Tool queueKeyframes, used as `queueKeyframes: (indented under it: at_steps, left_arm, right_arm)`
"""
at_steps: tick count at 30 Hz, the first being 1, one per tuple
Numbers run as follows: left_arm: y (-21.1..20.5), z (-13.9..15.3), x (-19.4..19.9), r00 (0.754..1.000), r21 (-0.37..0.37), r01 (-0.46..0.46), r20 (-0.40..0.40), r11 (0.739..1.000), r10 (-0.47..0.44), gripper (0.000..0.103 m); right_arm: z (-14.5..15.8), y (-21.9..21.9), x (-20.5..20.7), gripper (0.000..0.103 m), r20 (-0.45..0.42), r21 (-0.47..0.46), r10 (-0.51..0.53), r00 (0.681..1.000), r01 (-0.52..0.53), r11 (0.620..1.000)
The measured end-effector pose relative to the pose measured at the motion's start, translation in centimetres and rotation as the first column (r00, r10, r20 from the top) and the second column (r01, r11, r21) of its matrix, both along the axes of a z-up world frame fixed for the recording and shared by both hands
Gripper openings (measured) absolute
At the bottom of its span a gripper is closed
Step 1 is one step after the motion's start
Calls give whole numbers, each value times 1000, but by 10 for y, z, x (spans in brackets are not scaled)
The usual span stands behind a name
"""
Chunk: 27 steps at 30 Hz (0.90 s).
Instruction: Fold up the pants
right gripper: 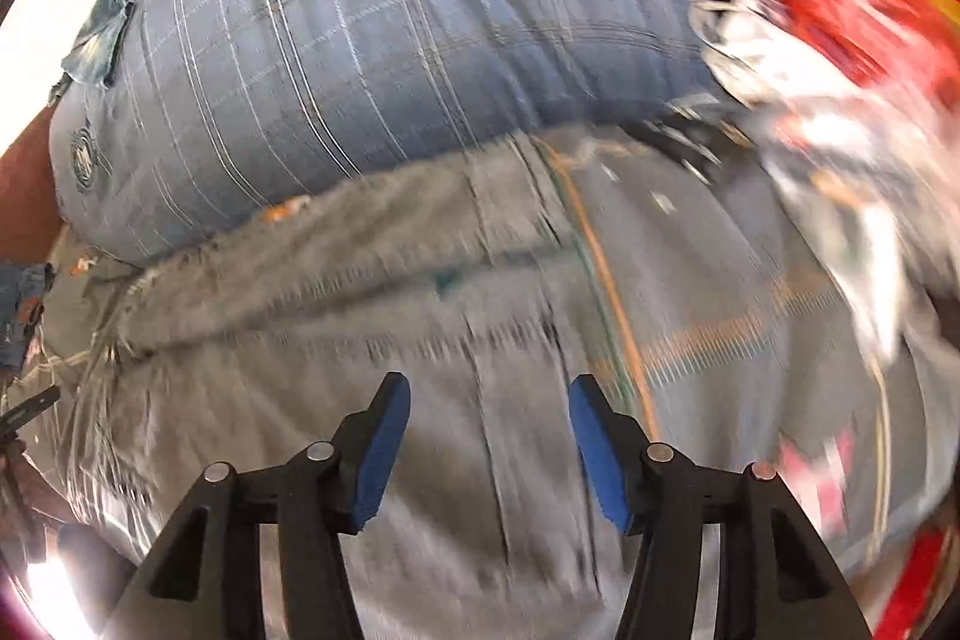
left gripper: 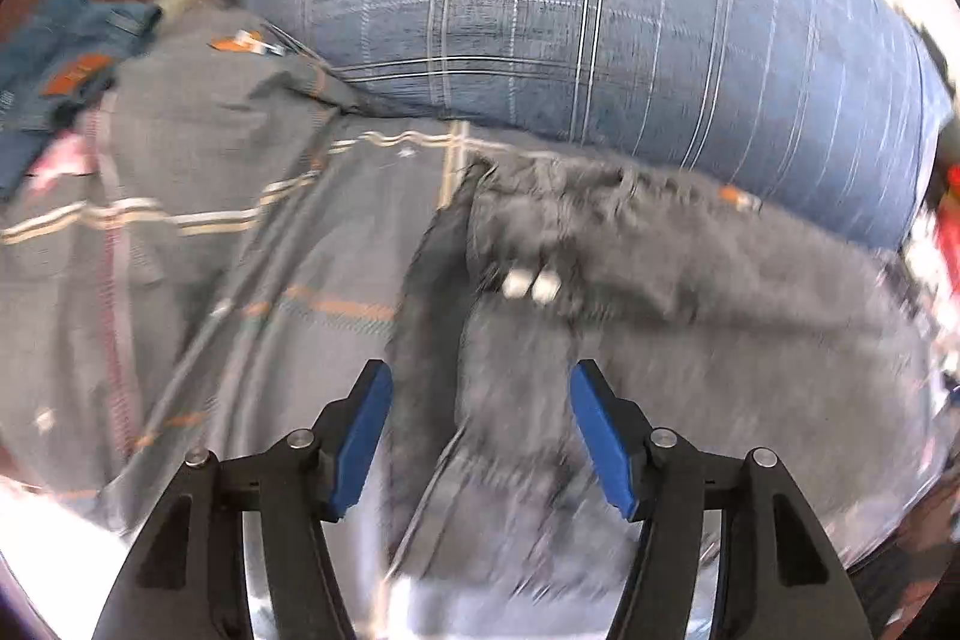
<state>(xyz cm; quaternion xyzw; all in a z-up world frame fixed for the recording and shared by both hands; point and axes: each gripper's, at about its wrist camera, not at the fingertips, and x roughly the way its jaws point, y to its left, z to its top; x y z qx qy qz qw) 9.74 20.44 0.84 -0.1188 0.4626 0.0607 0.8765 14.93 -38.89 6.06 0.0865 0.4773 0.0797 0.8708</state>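
Each black plastic gripper, left and right, has angular arms, blue pads and silver round pivot screws.

Left gripper and right gripper are both holding their blue-padded fingers spread wide apart, gripping nothing.

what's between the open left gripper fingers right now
In the left wrist view, the left gripper is open over the grey pants; only their fabric shows between its fingers.
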Motion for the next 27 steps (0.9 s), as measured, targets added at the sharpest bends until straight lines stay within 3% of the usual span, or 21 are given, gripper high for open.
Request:
queueKeyframes:
  at_steps: [4, 8, 12, 14, 20, 27]
  left_arm:
    - [17, -12, 66, 999, -108, -8, -48, 994, 3, 63]
    - [47, -27, 119, 994, -219, -57, -100, 974, 35, 63]
    - [62, -40, 160, 989, -252, -104, -129, 962, 73, 62]
    - [63, -49, 181, 988, -277, -99, -143, 956, 61, 54]
    - [52, -70, 217, 984, -274, -68, -177, 959, 19, 44]
    - [49, -82, 224, 980, -203, -88, -191, 975, 49, 44]
  right_arm:
    - [-7, -2, 71, 59, -43, 47, -13, 999, 15, 999]
    - [-18, -6, 129, 59, -90, 14, -45, 995, 47, 999]
    - [-30, -5, 166, 59, -123, -33, -29, 992, 25, 999]
    - [-35, -7, 180, 59, -133, -43, -29, 991, 23, 999]
    - [-56, -11, 207, 59, -163, -44, -45, 986, 38, 998]
    - [-64, -12, 218, 59, -170, -32, -38, 985, 33, 999]
